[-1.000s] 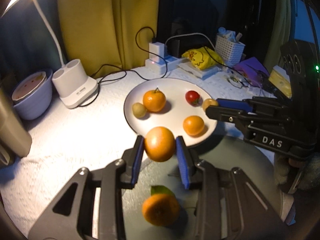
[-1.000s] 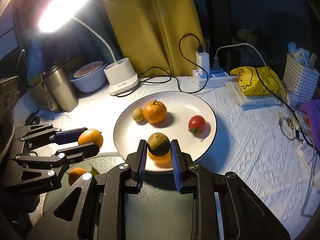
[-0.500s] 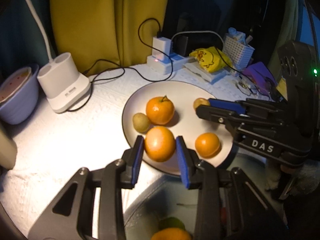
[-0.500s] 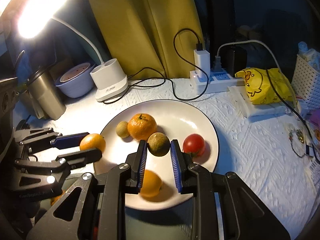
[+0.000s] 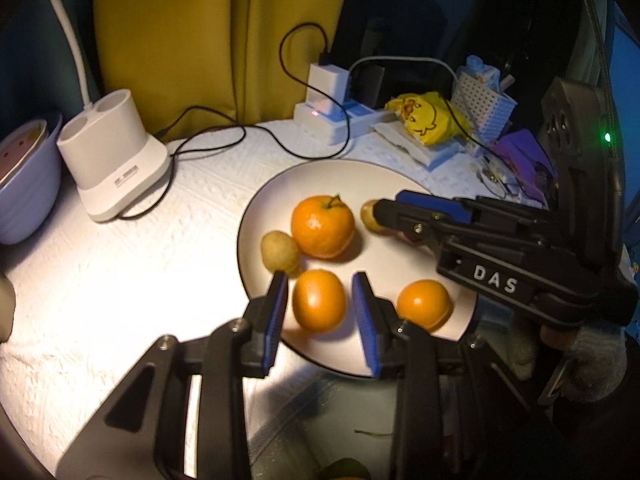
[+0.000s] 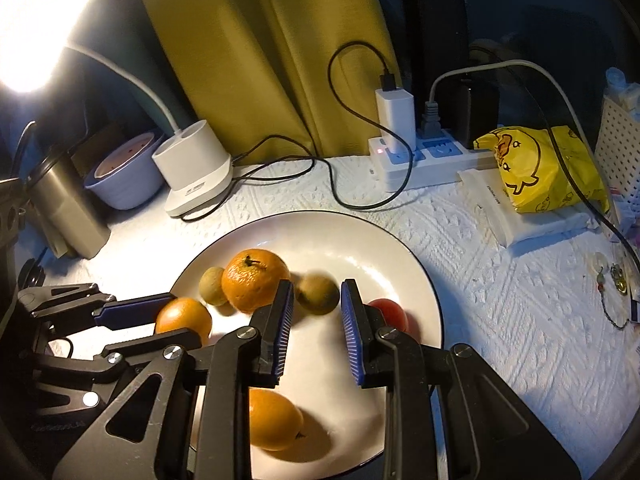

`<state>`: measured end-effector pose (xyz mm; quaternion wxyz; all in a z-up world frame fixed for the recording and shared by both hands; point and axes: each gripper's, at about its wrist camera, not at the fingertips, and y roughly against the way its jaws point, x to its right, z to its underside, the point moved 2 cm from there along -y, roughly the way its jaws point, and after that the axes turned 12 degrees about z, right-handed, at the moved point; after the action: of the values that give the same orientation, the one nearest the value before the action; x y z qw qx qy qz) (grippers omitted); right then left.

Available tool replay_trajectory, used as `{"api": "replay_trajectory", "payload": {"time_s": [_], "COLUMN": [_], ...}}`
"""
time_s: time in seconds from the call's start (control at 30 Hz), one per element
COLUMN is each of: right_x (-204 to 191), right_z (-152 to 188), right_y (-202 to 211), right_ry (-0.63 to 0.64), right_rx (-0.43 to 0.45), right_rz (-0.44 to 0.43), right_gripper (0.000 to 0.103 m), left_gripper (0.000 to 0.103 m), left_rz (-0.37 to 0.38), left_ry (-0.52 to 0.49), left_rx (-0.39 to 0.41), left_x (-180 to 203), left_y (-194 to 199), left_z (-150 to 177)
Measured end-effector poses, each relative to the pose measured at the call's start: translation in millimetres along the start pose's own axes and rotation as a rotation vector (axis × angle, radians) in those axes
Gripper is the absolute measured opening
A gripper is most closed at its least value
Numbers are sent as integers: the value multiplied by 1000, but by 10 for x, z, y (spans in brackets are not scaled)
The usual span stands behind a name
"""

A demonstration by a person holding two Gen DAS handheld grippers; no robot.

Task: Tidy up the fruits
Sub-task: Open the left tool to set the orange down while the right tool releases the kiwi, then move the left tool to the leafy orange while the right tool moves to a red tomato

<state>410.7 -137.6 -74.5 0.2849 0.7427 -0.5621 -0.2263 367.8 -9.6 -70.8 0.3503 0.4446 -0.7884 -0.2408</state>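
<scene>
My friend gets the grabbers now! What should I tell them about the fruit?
Left gripper: shut on a smooth orange mandarin, over the round white plate.
Right gripper: shut on a small brownish-green round fruit, also over the plate.
Already on the plate: stemmed orange tangerine, small yellowish fruit, another orange mandarin, red tomato.
Left: set both held fruits down on the plate, then let go.

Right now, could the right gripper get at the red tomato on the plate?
Probably not yet. The right gripper is shut on a brownish-green fruit, so its jaws are occupied. The tomato sits just beside its right finger on the plate, otherwise unobstructed.
</scene>
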Motion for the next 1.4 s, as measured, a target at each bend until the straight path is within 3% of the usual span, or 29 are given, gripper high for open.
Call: {"api": "replay_trajectory", "payload": {"time_s": [0.7, 1.4], "right_x": [-84, -310], "right_z": [52, 431], "right_y": [332, 917], "right_ry": [18, 35], "right_rx": [31, 47], "right_rz": [-5, 0], "right_gripper": [28, 28], "left_gripper": [37, 41], "left_rz": [-42, -52], "left_ry": [-8, 7], "left_rx": [78, 136], "left_x": [95, 300], "left_y": [410, 903], "left_z": [78, 552]}}
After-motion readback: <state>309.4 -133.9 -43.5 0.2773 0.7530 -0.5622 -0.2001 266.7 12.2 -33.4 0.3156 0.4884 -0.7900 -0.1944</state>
